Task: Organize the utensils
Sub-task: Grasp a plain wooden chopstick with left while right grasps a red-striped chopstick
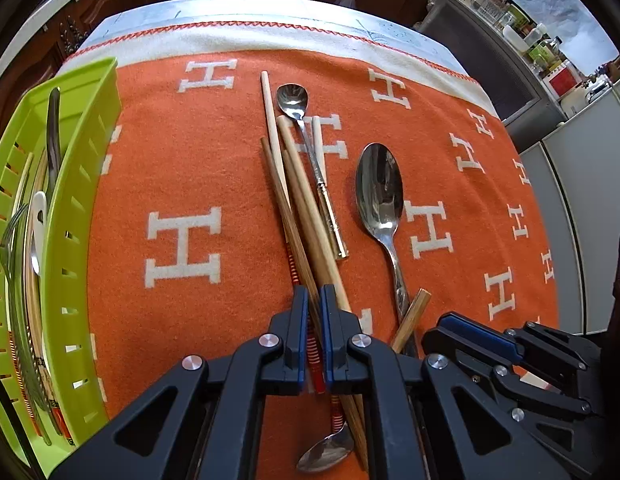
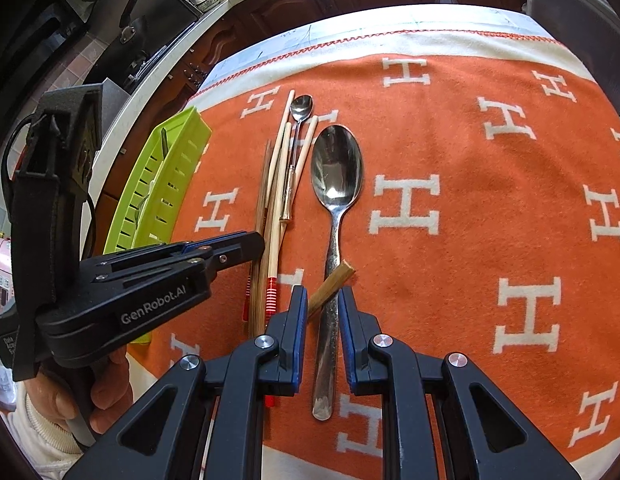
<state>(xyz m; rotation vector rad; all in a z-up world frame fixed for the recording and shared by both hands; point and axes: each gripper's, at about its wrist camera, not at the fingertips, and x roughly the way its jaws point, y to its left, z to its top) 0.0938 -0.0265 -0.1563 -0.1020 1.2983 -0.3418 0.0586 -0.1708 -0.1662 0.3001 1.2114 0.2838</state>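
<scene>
Left gripper [image 1: 314, 300] jaws nearly pressed together, pinching the chopstick bundle [image 1: 298, 204] at 6 o'clock. Right gripper [image 2: 321, 304] jaws spread, straddling the big spoon [image 2: 336, 184] handle, not touching. Green basket [image 1: 76, 184] sitting at 9 o'clock on the orange blanket [image 1: 182, 152], holding sorted utensils.

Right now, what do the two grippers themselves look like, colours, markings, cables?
Both are matte black plastic with silver round screws at the joints and blue pads lining the jaws. The left gripper carries white "GenRobot.AI" lettering on its side, a black box mounted on top and a thin black cable looping behind it. A bare hand with a cream cuff holds its handle. The right gripper shows no lettering here.
</scene>
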